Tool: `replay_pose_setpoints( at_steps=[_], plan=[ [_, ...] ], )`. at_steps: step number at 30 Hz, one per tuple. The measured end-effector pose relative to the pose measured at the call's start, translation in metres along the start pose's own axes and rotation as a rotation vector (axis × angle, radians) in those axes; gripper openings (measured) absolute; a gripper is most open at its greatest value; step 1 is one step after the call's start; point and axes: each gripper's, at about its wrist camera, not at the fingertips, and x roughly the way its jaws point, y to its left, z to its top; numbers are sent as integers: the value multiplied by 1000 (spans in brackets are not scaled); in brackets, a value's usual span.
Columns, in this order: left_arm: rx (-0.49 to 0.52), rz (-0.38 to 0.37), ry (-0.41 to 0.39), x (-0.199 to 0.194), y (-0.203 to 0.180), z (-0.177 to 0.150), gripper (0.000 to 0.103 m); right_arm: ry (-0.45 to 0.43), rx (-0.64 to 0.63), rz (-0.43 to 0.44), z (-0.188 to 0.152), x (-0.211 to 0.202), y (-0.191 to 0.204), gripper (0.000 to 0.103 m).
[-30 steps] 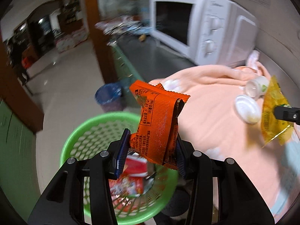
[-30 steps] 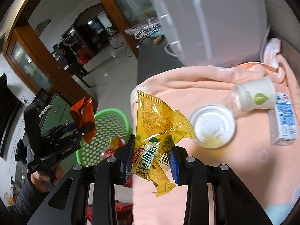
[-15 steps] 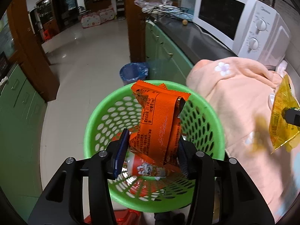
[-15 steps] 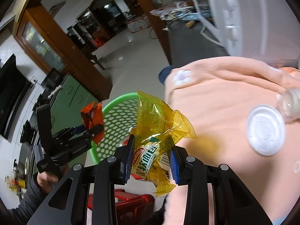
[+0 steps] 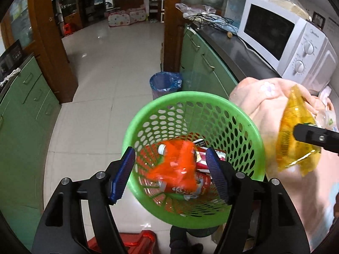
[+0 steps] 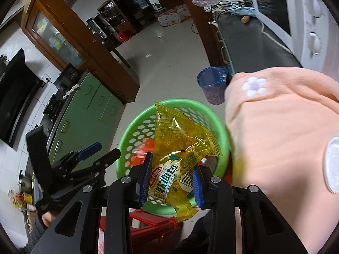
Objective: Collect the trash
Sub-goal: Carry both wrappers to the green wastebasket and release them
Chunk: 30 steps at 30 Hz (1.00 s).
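Observation:
A green perforated basket [image 5: 250,124] stands on the floor beside the counter; it also shows in the right wrist view [image 6: 135,127]. My left gripper [image 5: 170,174] is open above it. The orange wrapper [image 5: 180,165] is blurred inside the basket, below the jaws, among a small bottle and red packets. My right gripper [image 6: 170,181] is shut on a yellow bread wrapper [image 6: 180,148], held over the basket's rim; the wrapper also shows in the left wrist view [image 5: 294,139].
A peach cloth [image 6: 286,137] covers the counter end, with a white lid [image 6: 332,165] on it. A white microwave [image 5: 281,40] stands behind. A blue-lined bin [image 5: 165,84] stands on the tiled floor. A red stool [image 5: 131,243] is under the basket.
My left gripper has opened and the orange wrapper has dropped into the basket. My right gripper has carried the yellow wrapper left, from the cloth to over the basket.

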Motion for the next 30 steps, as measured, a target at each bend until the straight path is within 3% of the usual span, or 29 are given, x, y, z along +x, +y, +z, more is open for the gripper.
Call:
replay_pose_setpoints(
  at_steps=[5, 7, 9, 18, 30],
  plan=[
    [-30, 9, -14, -8, 10, 1, 77, 14, 27, 35, 3, 10, 1, 34],
    [-41, 11, -18, -10, 12, 1, 78, 11, 36, 43, 3, 10, 1, 40],
    [-50, 12, -20, -11, 14, 1, 80, 4, 46, 51, 2, 9, -2, 53],
    [-58, 6, -29, -18, 11, 1, 85, -29, 56, 70, -2, -6, -3, 71],
    [-2, -53, -50, -32, -28, 2, 91, -116, 98, -45, -28, -75, -47, 84]
  ],
)
